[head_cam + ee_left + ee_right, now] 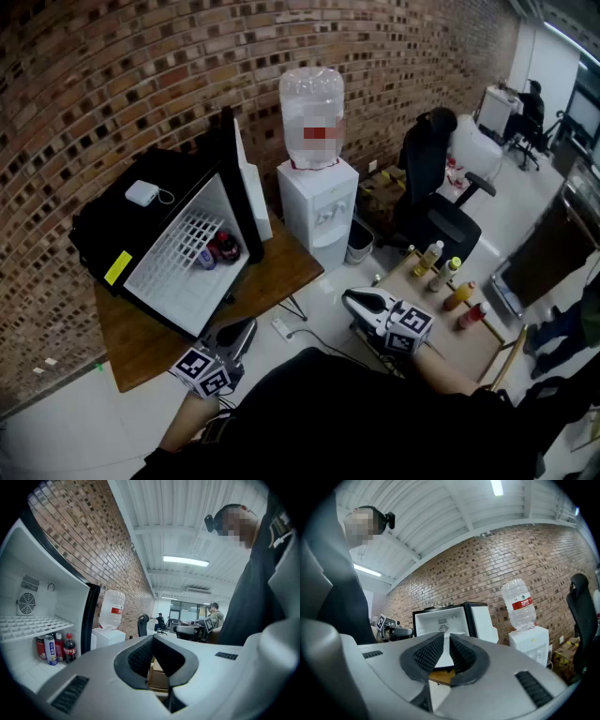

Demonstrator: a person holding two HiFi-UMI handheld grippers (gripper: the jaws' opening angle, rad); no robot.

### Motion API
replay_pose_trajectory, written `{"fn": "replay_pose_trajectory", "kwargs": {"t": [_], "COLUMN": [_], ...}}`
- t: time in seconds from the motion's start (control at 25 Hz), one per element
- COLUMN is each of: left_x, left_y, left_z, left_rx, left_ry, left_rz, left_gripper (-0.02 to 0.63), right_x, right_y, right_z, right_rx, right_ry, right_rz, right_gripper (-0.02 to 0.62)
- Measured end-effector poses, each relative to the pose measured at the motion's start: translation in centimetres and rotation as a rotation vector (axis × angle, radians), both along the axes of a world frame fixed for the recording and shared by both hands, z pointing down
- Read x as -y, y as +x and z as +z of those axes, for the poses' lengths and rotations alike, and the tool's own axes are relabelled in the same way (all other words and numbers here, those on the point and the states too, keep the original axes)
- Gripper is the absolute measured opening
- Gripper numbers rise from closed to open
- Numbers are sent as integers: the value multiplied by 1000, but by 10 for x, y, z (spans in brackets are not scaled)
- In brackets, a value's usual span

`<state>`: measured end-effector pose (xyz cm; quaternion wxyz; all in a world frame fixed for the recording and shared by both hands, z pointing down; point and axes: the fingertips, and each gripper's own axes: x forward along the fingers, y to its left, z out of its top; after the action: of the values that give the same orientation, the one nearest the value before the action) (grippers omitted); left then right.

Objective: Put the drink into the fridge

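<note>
Drink bottles [448, 277] stand on the low tabletop [483, 352]; the fridge [178, 248] is open. Left gripper [242, 330] fingers [139, 657] are pressed together, right gripper [354, 300] fingers [429, 654] a slit apart, both empty.

Supervisor: Report fridge status.
Operator: I see the mini fridge [103, 230] on the wooden table [281, 272], door [247, 187] open, drinks [216, 249] under its wire shelf [183, 244]. Four bottles [448, 274] stand on the low table [469, 347].

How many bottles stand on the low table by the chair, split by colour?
pale bottle: 1
yellow-green bottle: 1
orange bottle: 1
red bottle: 1
Total: 4
</note>
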<state>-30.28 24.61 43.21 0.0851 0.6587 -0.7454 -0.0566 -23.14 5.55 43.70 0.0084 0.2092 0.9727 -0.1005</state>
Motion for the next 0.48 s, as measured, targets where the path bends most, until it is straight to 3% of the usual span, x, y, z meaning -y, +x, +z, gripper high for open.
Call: {"fn": "replay_pose_trajectory", "kwargs": {"t": [0.28, 0.48], "left_x": [28, 82], "left_y": [-1, 9], "left_z": [1, 1], "left_rx": [17, 38], "left_ry": [-15, -47], "left_rz": [35, 113], "left_gripper": [-5, -5], "right_x": [24, 66], "right_y": [3, 18], "right_z": [2, 9], "right_rx": [4, -8], "right_ry": [-5, -36], "right_rz": [29, 91], "right_gripper": [93, 217]}}
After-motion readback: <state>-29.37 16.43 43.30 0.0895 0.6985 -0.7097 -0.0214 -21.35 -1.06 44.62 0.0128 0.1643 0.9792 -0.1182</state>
